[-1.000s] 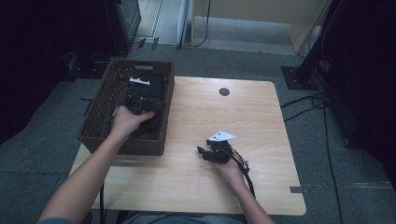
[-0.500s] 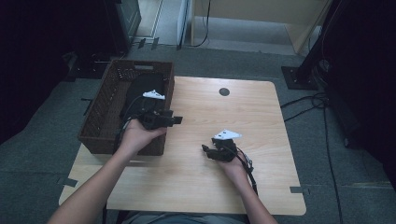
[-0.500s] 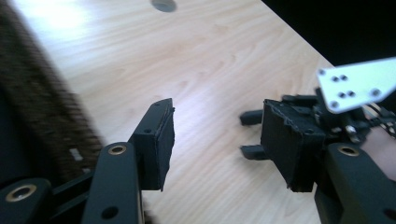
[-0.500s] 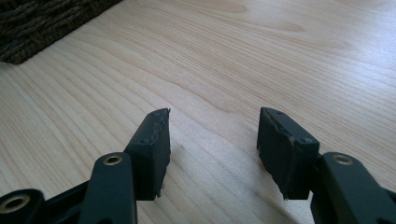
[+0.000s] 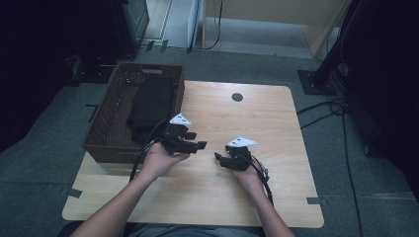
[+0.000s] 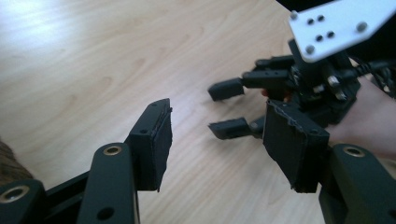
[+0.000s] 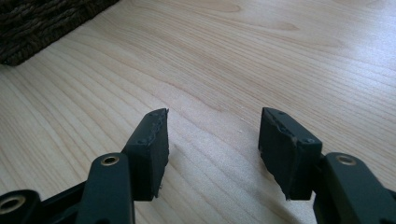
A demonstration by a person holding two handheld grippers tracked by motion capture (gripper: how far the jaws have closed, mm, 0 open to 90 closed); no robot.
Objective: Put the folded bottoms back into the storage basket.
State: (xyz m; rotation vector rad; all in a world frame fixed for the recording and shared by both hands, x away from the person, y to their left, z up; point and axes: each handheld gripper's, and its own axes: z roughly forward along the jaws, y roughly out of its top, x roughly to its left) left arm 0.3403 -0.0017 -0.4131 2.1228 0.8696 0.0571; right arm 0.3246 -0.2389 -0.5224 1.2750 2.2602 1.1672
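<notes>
Dark folded cloth item [image 5: 150, 103], black, soft and flattened, lying lengthwise inside the brown woven basket [image 5: 106, 129], filling much of its floor, basket sitting on the left part of the light wooden desk [image 5: 276, 123], its corner overhanging the edge

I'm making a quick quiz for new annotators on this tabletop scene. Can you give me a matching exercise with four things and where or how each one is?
Things:
1. wicker basket
2. black bag
3. left gripper
4. round dark spot

Places or states:
A. lying inside the basket
B. on the tabletop near its far edge
C. at the table's left edge
D. over bare wood, jaws apart and empty, pointing at the right gripper

Pairs: 1-C, 2-A, 3-D, 4-B
</notes>
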